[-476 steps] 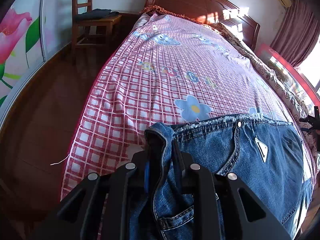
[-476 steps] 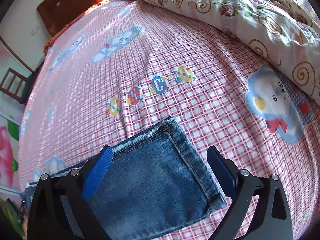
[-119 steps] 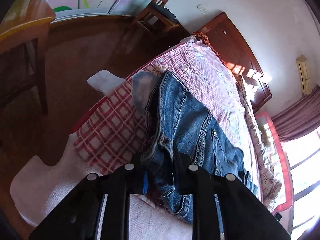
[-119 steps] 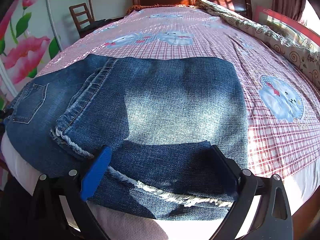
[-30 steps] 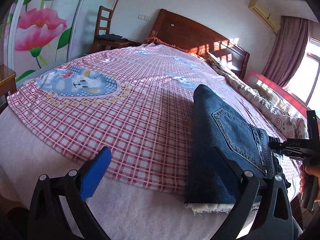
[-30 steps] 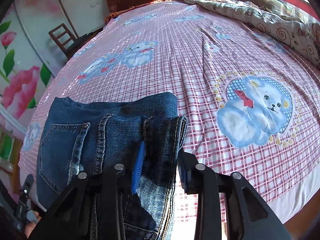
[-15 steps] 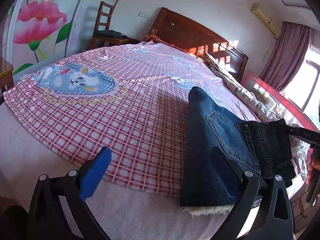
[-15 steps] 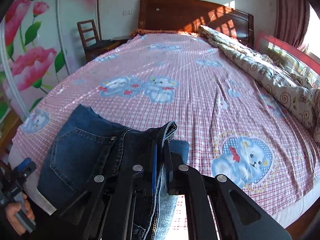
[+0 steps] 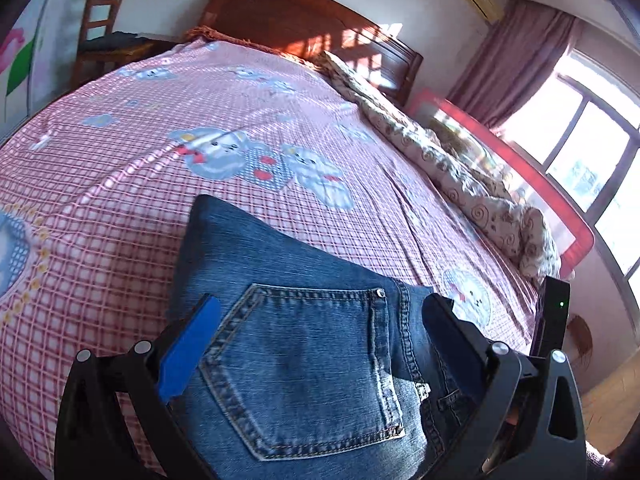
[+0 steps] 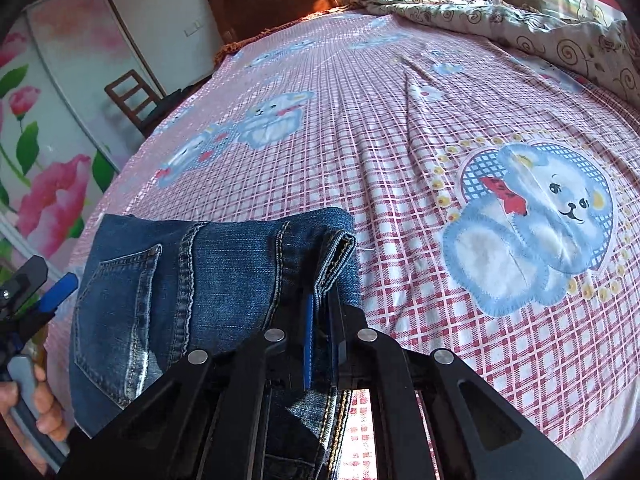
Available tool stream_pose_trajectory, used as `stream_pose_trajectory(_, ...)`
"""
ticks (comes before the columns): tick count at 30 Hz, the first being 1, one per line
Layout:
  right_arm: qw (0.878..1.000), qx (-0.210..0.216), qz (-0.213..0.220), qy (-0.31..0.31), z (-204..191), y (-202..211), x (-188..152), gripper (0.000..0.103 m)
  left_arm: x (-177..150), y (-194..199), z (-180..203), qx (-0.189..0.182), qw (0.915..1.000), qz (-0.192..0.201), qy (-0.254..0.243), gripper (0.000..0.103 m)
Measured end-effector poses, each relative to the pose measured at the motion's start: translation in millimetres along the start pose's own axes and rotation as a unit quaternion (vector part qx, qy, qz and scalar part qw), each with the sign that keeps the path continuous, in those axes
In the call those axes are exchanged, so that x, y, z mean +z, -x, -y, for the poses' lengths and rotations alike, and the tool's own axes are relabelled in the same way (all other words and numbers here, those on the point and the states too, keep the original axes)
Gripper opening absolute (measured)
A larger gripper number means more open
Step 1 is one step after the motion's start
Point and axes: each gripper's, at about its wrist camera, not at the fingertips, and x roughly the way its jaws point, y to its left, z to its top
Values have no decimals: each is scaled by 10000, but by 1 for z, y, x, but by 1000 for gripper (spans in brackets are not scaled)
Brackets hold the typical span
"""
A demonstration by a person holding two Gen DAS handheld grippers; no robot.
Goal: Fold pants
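jeans point(image 9: 312, 344) on bed point(image 9: 120, 184) near edge | quilt point(image 9: 448, 168) along right side

Right gripper point(image 10: 320, 312) angled downward, its 2 fingers clamped tight on a fold of denim. Left gripper point(image 9: 320, 340) tilted down, its 2 fingers spread wide, gripping nothing. Bare hand point(image 10: 38, 404) wrapped around left gripper's handle.

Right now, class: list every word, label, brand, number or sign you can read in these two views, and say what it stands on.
None can be read.
jeans: stitching and a rivet, no brand tag in view.
sheet: bear pictures only, no lettering.
right gripper, left gripper: no markings.
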Motion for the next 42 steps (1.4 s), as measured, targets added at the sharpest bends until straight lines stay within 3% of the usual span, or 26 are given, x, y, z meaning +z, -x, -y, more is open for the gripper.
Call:
stream_pose_trajectory(6,9993,256,-115,-265,12,4,4,6,-7,-49,-4,645,9942,-797,-332,100)
stream_pose_trajectory(8,9993,105,-49,-366,13,16,5,14,-8,-54,1,872,9913,-843,-506,101)
stream_pose_trajectory(10,9989,-12,50,-461,15,33,1,14,-9,-58,3,984,9896,-864,-592,101)
stream_pose_trajectory(13,9978,159,257,-595,13,62,-12,14,-10,-58,3,1026,9891,-814,-679,101)
stream_pose_trajectory(18,9895,1192,15,-812,-8,79,-35,14,-9,-57,1,1024,9892,-791,-683,101)
stream_pose_trajectory(22,9831,1649,-448,-651,-35,68,-56,14,-9,-56,-1,982,9900,-765,-664,101)
stream_pose_trajectory(25,9866,1205,-889,-651,-28,49,-80,13,-9,-55,-2,946,9906,-743,-648,101)
stream_pose_trajectory(26,9831,1368,-910,-813,-16,43,-91,2,-9,-55,-2,937,9908,-735,-649,101)
stream_pose_trajectory(27,9804,1488,-810,-1005,-6,42,-96,0,-10,-55,-2,943,9906,-729,-673,101)
stream_pose_trajectory(29,9740,1645,-875,-1288,1,43,-97,0,-11,-54,-2,939,9907,-707,-689,101)
stream_pose_trajectory(32,9803,1369,-1020,-994,-11,53,-90,0,-11,-54,-2,931,9908,-706,-677,101)
stream_pose_trajectory(37,9901,1012,-624,-741,-9,85,-74,0,-11,-54,-2,936,9909,-680,-691,101)
stream_pose_trajectory(39,9952,594,-460,-632,-4,91,-66,10,-11,-54,-1,948,9908,-668,-700,101)
stream_pose_trajectory(40,9971,343,-442,-521,-4,90,-63,40,-11,-54,-1,950,9908,-662,-703,101)
stream_pose_trajectory(41,9981,72,-410,-444,-1,85,-59,63,-12,-54,-1,946,9908,-658,-703,101)
stream_pose_trajectory(42,9987,-43,-370,-356,-3,82,-58,64,-12,-54,-1,938,9910,-656,-697,101)
